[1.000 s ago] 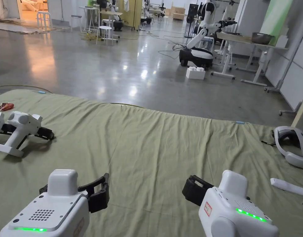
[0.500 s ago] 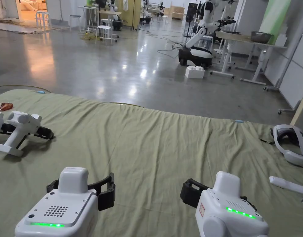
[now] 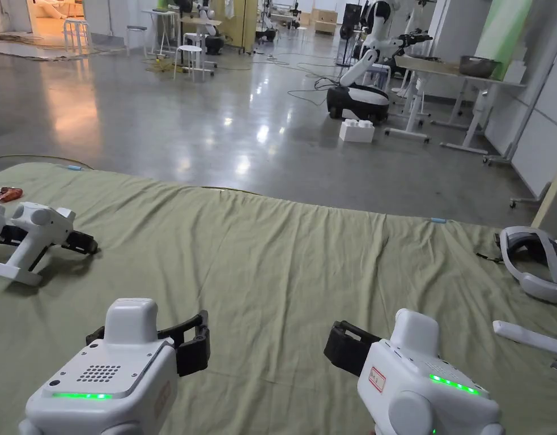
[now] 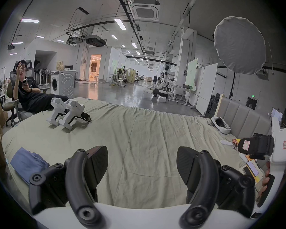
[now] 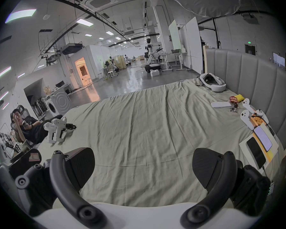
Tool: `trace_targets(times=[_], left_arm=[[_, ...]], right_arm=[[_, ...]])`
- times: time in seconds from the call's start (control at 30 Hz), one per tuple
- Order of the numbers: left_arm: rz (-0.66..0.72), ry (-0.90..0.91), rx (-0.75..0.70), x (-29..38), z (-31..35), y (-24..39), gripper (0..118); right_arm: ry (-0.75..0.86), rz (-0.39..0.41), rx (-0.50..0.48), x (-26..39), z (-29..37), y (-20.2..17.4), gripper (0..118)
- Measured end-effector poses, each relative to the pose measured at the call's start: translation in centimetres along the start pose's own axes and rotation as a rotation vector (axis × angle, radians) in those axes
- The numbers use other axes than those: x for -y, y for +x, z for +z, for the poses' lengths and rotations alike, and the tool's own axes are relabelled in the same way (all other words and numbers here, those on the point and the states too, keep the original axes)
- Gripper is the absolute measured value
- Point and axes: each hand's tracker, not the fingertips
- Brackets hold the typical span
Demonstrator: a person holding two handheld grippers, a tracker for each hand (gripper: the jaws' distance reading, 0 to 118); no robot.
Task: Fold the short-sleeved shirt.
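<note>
Blue folded cloth (image 4: 27, 164), likely the shirt, lies on bed sheet (image 3: 283, 266), left of left gripper (image 4: 142, 166). Left gripper is nearer; right gripper (image 5: 143, 168) is farther. Both wide open, holding nothing.

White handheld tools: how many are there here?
4: left tool and right tool held over the bedsheet; spare tool and second spare lying together at its left.

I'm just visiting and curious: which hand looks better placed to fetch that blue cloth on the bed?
Probably the left. The blue cloth lies beside the left gripper, whose jaws stand open. The right gripper is farther off.
</note>
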Motion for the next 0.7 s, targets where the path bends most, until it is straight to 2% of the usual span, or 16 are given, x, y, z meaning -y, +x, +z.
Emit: trace_targets(times=[0.27,0.47,0.57,0.7], left_arm=[[0.004,-0.006,0.001,-0.2,-0.2,0.0,95],[-0.009,0.015,-0.008,-0.5,-0.5,0.0,95],[-0.031,0.041,-0.007,-0.6,-0.4,0.1,95],[-0.052,0.084,-0.002,-0.4,-0.1,0.2,95]], right_arm=[[-0.013,-0.025,-0.010,0.0,-0.1,0.4,118],[0.104,0.096,0.019,0.6,0.2,0.0,118],[0.212,0.169,0.053,1.4,0.4,-0.5,118],[0.391,0.197,0.057,2.5,1.1,-0.7,118]])
